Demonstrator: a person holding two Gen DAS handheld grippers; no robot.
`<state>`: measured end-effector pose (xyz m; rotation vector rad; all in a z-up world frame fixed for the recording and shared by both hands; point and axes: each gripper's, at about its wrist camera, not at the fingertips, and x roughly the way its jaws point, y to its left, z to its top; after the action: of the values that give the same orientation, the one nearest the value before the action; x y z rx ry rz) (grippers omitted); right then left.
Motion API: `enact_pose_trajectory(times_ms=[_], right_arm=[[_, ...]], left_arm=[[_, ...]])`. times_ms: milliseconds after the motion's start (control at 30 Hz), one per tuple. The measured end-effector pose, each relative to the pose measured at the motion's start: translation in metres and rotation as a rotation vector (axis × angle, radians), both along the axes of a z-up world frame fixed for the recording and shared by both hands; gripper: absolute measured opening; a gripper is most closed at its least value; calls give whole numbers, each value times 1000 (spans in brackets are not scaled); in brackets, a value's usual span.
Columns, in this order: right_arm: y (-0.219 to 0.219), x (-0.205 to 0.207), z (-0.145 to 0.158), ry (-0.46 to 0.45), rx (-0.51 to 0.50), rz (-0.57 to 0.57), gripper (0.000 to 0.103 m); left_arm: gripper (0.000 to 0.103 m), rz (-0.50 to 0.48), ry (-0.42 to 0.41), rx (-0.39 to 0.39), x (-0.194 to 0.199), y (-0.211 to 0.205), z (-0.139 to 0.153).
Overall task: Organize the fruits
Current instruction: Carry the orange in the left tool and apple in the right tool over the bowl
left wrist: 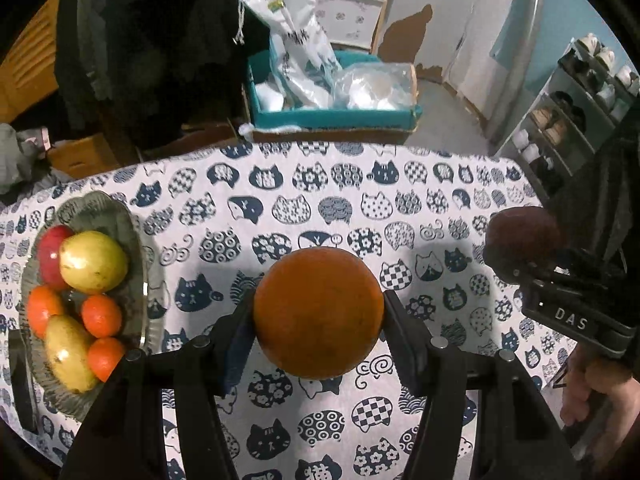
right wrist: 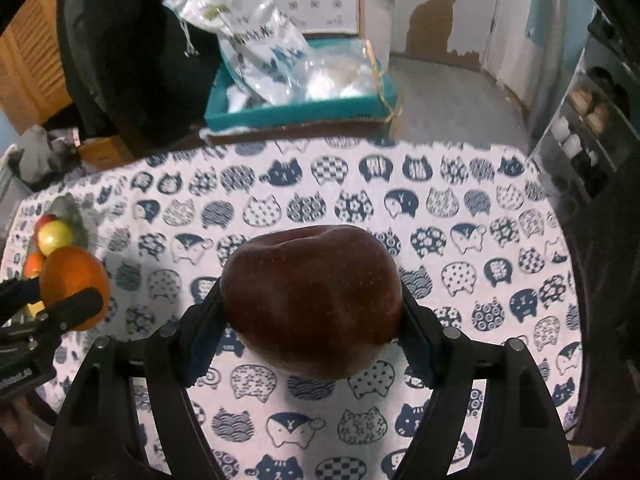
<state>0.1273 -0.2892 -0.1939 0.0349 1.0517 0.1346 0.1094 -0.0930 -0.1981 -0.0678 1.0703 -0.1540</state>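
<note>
Clearly the dark red apple (right wrist: 312, 304) is the bigger and heavier of the two carried fruits: firm, smooth-skinned and a little slippery, so it is best held across its widest middle. The right tongs (right wrist: 312, 316) do just that, spread wide and pinching it at both flanks, clear above the tabletop (right wrist: 460, 208). Smaller and lighter, the orange (left wrist: 318, 312) has a dimpled peel that gives slightly and grips well; the left tongs (left wrist: 318, 320) pinch it at its sides, less spread, also off the cloth. Off to the left, the plate (left wrist: 120, 216) already holds pears, an apple and small oranges.
</note>
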Motion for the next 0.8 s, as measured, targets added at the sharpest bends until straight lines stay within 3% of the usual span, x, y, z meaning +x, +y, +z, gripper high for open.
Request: enact_pose_trajectory(times_ms=[800], right_arm=[[48,-40,100,-201,20,122,77]], left_arm=[[62,38,-165,-34,-41,46,84]])
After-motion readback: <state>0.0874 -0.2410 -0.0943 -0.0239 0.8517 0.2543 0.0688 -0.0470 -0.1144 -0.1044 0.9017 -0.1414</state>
